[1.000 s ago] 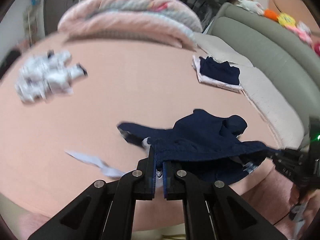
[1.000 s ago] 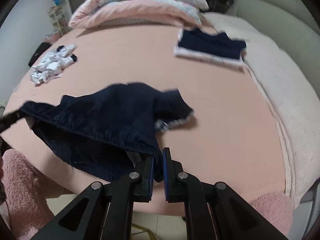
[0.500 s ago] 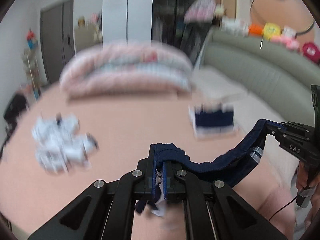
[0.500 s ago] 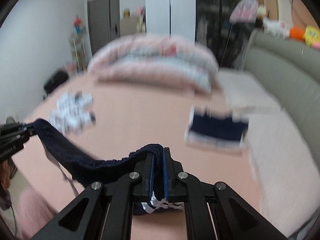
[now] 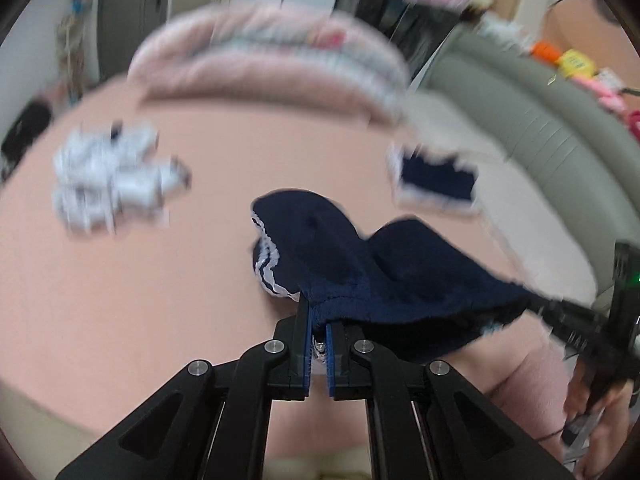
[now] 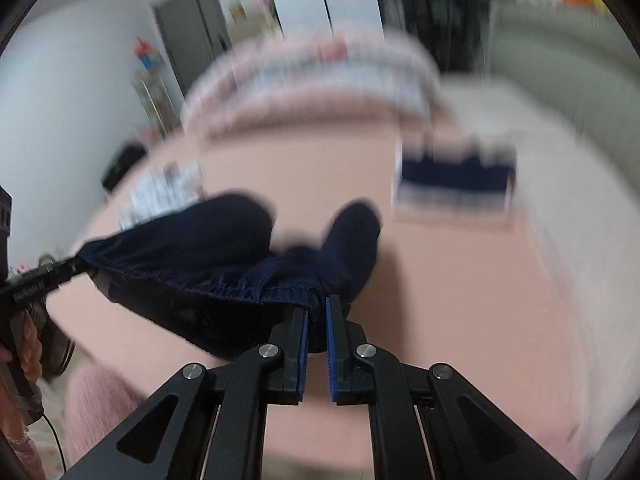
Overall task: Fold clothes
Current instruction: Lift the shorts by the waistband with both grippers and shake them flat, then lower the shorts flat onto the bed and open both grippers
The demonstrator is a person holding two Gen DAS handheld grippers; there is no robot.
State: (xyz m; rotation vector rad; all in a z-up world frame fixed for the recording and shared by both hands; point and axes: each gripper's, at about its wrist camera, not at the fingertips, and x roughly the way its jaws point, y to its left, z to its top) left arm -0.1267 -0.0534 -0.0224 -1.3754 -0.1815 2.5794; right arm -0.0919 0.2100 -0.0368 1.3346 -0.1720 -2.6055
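Navy shorts [image 5: 360, 264]: stretched by the waistband between both tongs, lower centre of both frames, legs hanging toward the pink bed [image 5: 160, 280].
Left tongs [image 5: 319, 326]: clamped on one waistband end.
Right tongs [image 6: 316, 312]: clamped on the other end.
Folded navy garment [image 6: 456, 180]: on the bed, centre right.
White crumpled garment [image 5: 112, 184]: left.
Pillows [image 5: 272, 56]: top, blurred.

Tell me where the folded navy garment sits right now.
The folded navy garment lies on the pink bed, far right in both views, beside the cream blanket and beyond the held navy shorts.
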